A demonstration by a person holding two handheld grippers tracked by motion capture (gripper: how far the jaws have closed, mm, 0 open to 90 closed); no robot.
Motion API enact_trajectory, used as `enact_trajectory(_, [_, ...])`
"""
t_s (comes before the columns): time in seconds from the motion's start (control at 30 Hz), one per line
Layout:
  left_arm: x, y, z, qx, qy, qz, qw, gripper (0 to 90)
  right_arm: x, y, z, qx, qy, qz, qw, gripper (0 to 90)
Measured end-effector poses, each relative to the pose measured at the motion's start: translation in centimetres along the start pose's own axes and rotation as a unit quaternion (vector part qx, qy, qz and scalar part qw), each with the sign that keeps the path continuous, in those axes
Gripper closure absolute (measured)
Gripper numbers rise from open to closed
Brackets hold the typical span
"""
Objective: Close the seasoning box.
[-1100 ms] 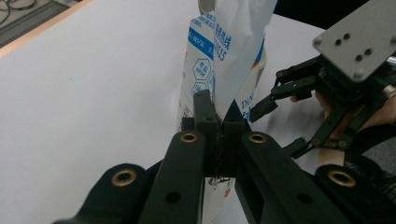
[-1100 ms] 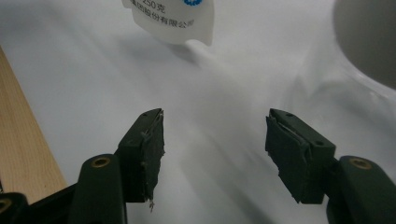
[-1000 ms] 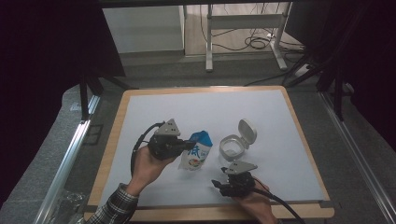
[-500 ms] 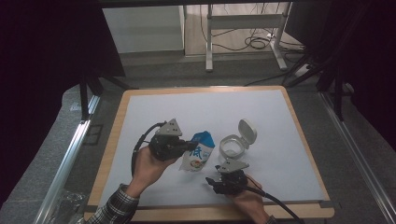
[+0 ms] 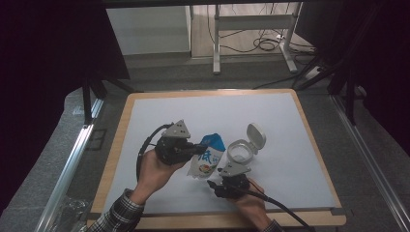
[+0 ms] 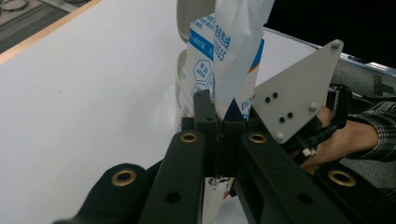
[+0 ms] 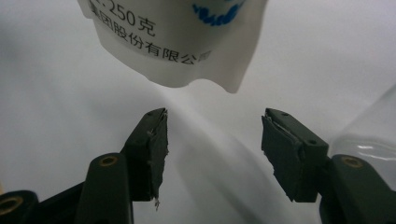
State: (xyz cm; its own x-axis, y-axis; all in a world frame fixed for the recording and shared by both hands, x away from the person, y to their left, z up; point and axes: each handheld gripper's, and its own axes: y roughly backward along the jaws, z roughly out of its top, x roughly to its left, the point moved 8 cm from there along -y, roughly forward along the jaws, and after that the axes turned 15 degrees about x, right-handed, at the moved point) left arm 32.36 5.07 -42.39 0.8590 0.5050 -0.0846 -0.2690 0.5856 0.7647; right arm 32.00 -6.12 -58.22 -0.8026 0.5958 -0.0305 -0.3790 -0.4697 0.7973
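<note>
At the left of centre in the high view, the left gripper [image 5: 200, 149] has its jaws pinched tight on the upper edge of a white-and-blue pouch [image 5: 206, 162], a soft printed bag that hangs from that grip just above the white table mat [image 5: 270, 116]. In the left gripper view the pouch [image 6: 224, 51] rises through the upper middle of the frame, its film folded into a crease right where the black pads meet. It looks like a thin plastic sack, limp and crinkly; the way its belly sags suggests a loose filling, likely a powder or grains, so it should be fairly light but floppy and apt to swing or slip. A hold on a flat sealed edge seems safest, since the bulging middle would only squash.

Lower and to the right in the high view, the right gripper [image 5: 216, 185] sits below the pouch, jaws half apart and holding nothing. In the right gripper view its pads [image 7: 156, 149] stand open just under the bottom hem of the pouch [image 7: 187, 51], which would be the natural second hold.

Right of centre stands a clear jar [image 5: 240, 152] with its hinged lid [image 5: 256, 137] flipped up.
</note>
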Motion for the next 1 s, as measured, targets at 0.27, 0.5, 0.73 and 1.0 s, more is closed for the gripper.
enact_trajectory(0.27, [-0.2,0.4,0.4,0.000,0.004,-0.006,1.0000,90.0,0.1,-0.4,0.9,-0.017,-0.005,0.004,0.9998,41.2])
enact_trajectory(0.5, [-0.5,0.5,0.7,0.001,0.002,-0.010,0.9999,90.0,0.3,-0.8,1.7,-0.032,0.000,-0.001,0.9995,41.2])
enact_trajectory(0.73, [-0.6,0.4,0.6,0.002,0.004,-0.013,0.9999,90.0,0.4,-0.9,2.1,-0.047,0.005,-0.008,0.9989,41.3])
enact_trajectory(1.0, [-0.5,0.1,0.7,0.003,0.009,-0.016,0.9998,90.0,0.6,-0.9,2.3,-0.059,0.010,-0.016,0.9981,42.7])
